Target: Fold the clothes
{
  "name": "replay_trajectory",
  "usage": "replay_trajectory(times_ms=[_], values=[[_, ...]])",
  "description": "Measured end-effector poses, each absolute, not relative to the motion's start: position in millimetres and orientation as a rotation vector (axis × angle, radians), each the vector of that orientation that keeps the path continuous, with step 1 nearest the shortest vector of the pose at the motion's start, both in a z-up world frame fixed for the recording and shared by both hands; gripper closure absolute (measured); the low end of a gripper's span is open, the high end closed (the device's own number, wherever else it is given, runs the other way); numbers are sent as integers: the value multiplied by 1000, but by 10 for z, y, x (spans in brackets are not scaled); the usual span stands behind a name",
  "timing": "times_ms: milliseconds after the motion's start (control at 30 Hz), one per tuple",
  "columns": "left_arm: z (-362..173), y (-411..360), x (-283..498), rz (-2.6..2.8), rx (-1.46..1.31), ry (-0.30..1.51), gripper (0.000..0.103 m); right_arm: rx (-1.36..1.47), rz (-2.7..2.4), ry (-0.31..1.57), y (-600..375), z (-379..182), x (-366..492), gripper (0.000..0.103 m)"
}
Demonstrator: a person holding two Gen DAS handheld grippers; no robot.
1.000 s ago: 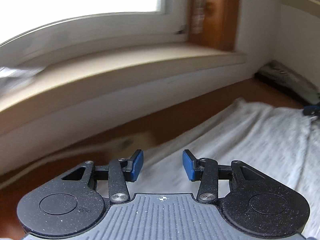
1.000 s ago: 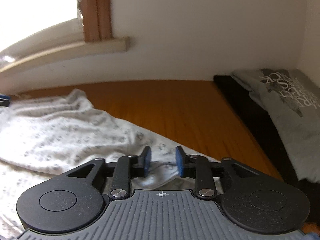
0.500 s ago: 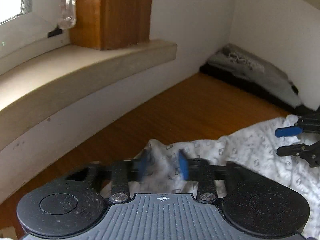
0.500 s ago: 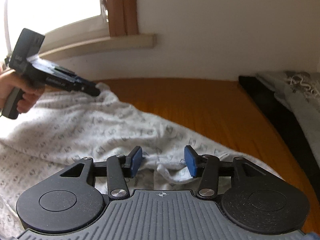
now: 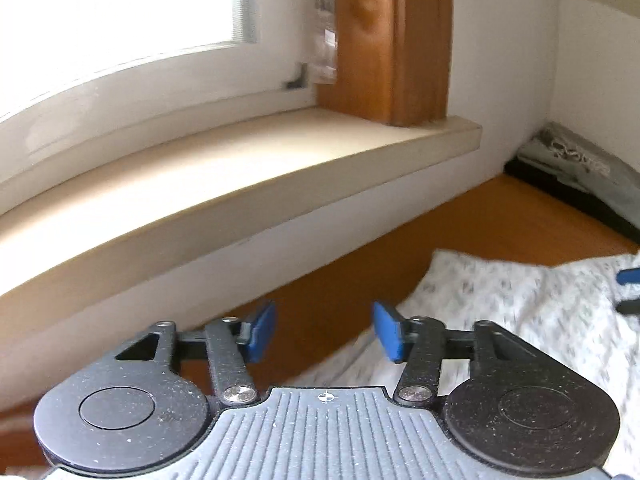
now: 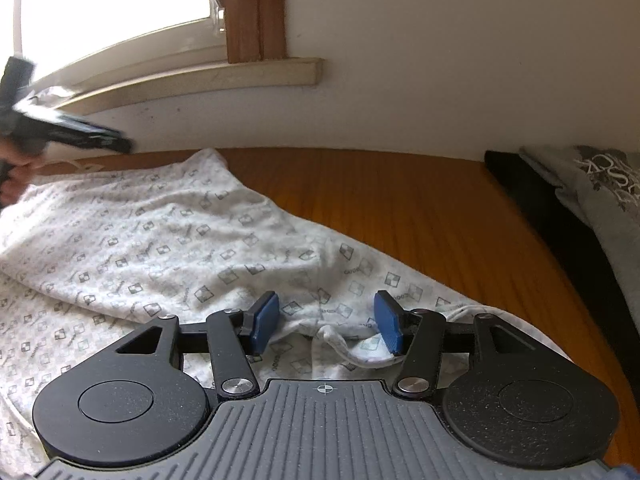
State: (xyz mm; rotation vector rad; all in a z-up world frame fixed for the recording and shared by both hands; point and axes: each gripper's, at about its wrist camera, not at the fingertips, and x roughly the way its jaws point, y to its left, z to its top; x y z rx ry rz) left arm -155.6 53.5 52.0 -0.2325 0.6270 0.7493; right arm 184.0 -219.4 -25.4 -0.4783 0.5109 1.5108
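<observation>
A white garment point(image 6: 168, 240) with a small grey square print lies spread on the wooden table point(image 6: 400, 200). My right gripper point(image 6: 327, 324) hovers low over its near edge. Its jaws are opening, and the blue pads point(image 6: 266, 322) do not press the cloth. A white drawstring point(image 6: 352, 354) lies by the right pad. My left gripper point(image 5: 325, 332) is over the garment's point(image 5: 520, 312) left edge, jaws opening with nothing between them. From the right wrist it appears blurred at the far left point(image 6: 100, 140), held by a hand point(image 6: 16, 168). The right gripper's tips point(image 5: 628, 292) show at the left view's right edge.
A beige window sill point(image 5: 240, 184) and white wall run along the table's far side, with a wooden frame post point(image 5: 392, 40) above. A grey printed garment point(image 6: 600, 192) lies on a black slab point(image 6: 540, 208) at the table's right end.
The left gripper, shut on the garment's far corner half a second ago, has let go, opened and drawn back to the left. The right gripper's jaws have spread wider over the cloth.
</observation>
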Motion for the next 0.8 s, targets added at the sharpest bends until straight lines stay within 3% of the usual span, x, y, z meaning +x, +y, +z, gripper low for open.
replay_trajectory(times_ms=[133,400,800], values=[[580,227,-2091,778,-242,624,37,-466,1523,515,-2204,-248,1859,47],[456,-447,-3057,848,-271,653,36,-411,1551,469,-2495,-100,1905,44],[263,-771,-3609,909,-308,636,37,-363,1424,484,-3148,-137,2192,45]])
